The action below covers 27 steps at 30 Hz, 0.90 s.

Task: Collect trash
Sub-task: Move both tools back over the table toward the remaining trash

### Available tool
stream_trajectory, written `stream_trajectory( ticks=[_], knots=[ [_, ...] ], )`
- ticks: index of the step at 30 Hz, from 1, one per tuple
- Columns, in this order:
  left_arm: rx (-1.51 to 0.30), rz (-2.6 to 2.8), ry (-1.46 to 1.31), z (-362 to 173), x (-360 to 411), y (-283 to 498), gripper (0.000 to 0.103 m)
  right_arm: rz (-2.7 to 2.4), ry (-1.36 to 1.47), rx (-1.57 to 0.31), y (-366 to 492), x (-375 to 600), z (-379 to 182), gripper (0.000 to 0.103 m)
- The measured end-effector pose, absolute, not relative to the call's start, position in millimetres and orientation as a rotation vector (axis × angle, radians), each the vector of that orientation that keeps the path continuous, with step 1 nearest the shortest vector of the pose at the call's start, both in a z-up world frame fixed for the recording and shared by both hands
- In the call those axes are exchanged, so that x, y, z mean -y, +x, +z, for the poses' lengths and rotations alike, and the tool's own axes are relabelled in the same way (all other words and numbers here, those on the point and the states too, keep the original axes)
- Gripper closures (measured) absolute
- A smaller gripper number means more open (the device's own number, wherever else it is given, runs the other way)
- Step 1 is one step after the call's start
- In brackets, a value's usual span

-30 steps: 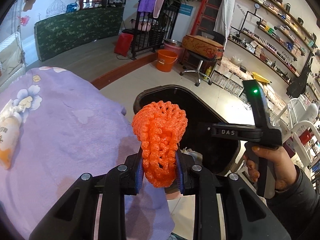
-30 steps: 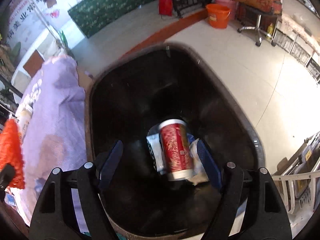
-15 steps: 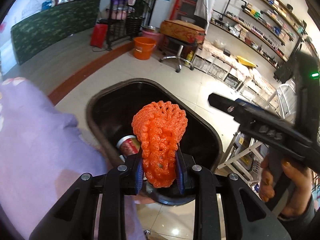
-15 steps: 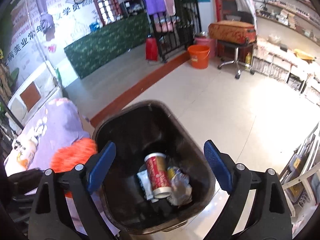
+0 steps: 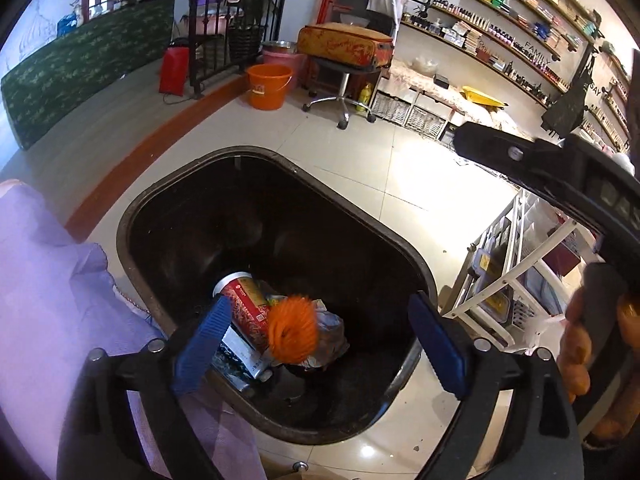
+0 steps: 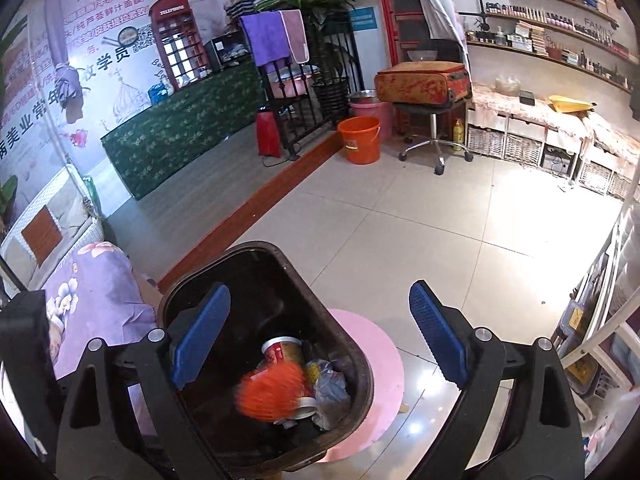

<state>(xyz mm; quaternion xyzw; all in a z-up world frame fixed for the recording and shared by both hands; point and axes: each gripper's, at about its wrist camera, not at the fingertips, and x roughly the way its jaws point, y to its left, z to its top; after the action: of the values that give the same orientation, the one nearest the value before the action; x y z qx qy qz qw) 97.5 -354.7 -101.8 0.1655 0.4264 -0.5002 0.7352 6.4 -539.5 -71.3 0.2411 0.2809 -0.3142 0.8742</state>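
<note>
While the orange foam fruit net (image 5: 292,330) is dropping blurred onto the trash inside the black bin (image 5: 412,256), the left gripper (image 5: 320,344) is spreading its fingers wide and empty, having just been opening, and the right gripper (image 6: 320,336) is also gaping with nothing held. The light net is possibly bouncing or catching the rim, and the purple floral sheet (image 5: 48,304) is crowding the bin's edge. The wall shelving is showing "FAMILY"; the red cup's (image 5: 246,304) label is staying unreadable.
</note>
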Motion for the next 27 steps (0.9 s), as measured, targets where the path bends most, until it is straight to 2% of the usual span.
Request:
stream_trajectory(
  ticks=[15, 27],
  knots=[
    [-0.907, -1.076, 0.291, -88.0, 318.9, 99.9, 0.014, -0.589, 0.497, -0.612, 21.2, 525.8, -70.9, 0.009],
    [-0.838, -0.871, 0.211, -79.7, 235.7, 126.0, 0.009, -0.316, 0.465, -0.679, 75.4, 463.4, -85.0, 0.006]
  ],
)
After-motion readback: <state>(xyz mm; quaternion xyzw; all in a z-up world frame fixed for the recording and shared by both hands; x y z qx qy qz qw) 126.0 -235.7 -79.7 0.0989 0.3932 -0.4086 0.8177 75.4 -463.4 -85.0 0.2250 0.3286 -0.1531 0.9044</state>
